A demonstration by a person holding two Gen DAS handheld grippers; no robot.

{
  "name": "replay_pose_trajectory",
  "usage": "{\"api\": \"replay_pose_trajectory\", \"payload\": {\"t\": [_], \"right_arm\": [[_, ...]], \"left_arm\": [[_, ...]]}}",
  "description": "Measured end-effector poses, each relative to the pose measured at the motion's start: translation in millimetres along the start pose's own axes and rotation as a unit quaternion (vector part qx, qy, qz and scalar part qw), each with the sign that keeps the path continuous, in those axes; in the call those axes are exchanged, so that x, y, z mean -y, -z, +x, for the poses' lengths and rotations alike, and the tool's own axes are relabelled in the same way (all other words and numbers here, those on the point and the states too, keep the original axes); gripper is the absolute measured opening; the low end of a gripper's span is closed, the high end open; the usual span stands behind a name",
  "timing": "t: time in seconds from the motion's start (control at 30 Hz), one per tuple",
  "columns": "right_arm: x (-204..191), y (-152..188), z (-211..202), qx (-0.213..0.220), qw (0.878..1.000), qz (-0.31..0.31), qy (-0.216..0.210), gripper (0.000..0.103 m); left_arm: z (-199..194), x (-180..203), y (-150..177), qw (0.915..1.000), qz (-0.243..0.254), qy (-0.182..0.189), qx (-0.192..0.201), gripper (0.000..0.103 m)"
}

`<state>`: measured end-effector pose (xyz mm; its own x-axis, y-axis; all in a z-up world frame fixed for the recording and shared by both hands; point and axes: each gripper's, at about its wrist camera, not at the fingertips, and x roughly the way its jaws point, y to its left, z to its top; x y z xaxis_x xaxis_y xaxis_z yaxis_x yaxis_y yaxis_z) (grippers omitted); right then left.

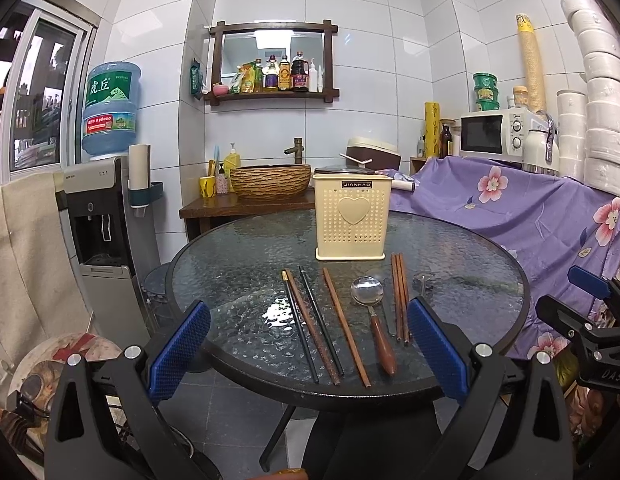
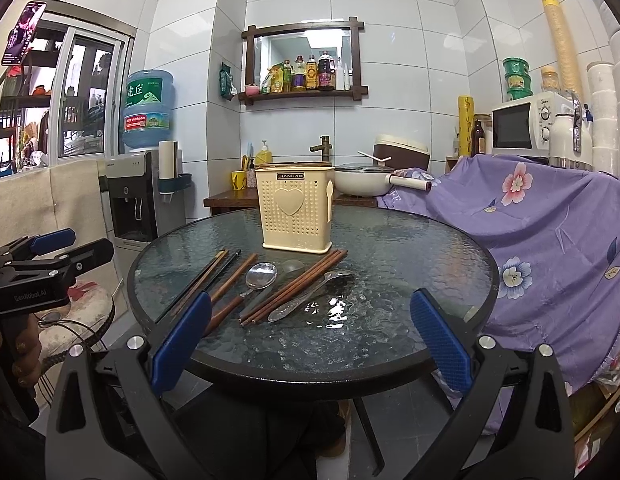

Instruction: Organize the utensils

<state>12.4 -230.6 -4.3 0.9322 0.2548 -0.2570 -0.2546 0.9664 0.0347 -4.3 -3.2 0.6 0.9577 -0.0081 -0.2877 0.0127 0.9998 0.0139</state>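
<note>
A cream perforated utensil holder (image 1: pixel 353 221) (image 2: pixel 296 213) with a heart stands upright on the round glass table (image 1: pixel 238 248) (image 2: pixel 409 240). In front of it lie black chopsticks (image 1: pixel 302 328), brown chopsticks (image 1: pixel 345 326), a bundle of brown chopsticks (image 1: pixel 401 296) (image 2: pixel 296 286), a wooden-handled spoon (image 1: pixel 367 292) (image 2: pixel 262 274) and an all-metal spoon (image 2: pixel 310 294). My left gripper (image 1: pixel 308 346) is open and empty, held before the table's near edge. My right gripper (image 2: pixel 310 340) is open and empty, also at the near edge.
A water dispenser (image 1: pixel 106 216) stands left of the table. A purple flowered cloth (image 1: pixel 529 208) covers furniture on the right. A basin (image 1: pixel 270 180) and a rice cooker (image 1: pixel 373 154) stand behind the table. A microwave (image 1: pixel 497 134) stands at the back right.
</note>
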Motion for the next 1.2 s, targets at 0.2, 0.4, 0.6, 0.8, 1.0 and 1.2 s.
{"api": "replay_pose_trajectory", "payload": {"t": [0.2, 0.4, 0.6, 0.8, 1.0, 1.2], "right_arm": [[0.2, 0.1, 0.9, 0.000, 1.000, 0.000, -0.001, 0.098], [0.4, 0.5, 1.0, 0.000, 1.000, 0.000, -0.001, 0.098], [-0.6, 0.9, 2.8, -0.002, 1.000, -0.001, -0.003, 0.098], [-0.6, 1.0, 3.6, -0.003, 1.000, 0.000, -0.003, 0.098], [-0.3, 1.3, 3.5, -0.003, 1.000, 0.000, -0.003, 0.098], [0.7, 2.0, 4.4, -0.006, 1.000, 0.000, -0.004, 0.098]], "left_arm": [[0.1, 0.3, -0.1, 1.0000, 0.000, 0.001, 0.000, 0.097], [-0.8, 1.6, -0.6, 1.0000, 0.001, 0.002, 0.000, 0.097], [-0.8, 2.1, -1.3, 1.0000, 0.002, 0.003, -0.001, 0.097], [-1.7, 2.5, -2.5, 1.0000, 0.003, 0.003, 0.000, 0.097], [-1.5, 2.2, -2.2, 1.0000, 0.004, 0.004, 0.001, 0.097], [0.3, 2.0, -1.3, 1.0000, 0.004, 0.003, -0.006, 0.097]]}}
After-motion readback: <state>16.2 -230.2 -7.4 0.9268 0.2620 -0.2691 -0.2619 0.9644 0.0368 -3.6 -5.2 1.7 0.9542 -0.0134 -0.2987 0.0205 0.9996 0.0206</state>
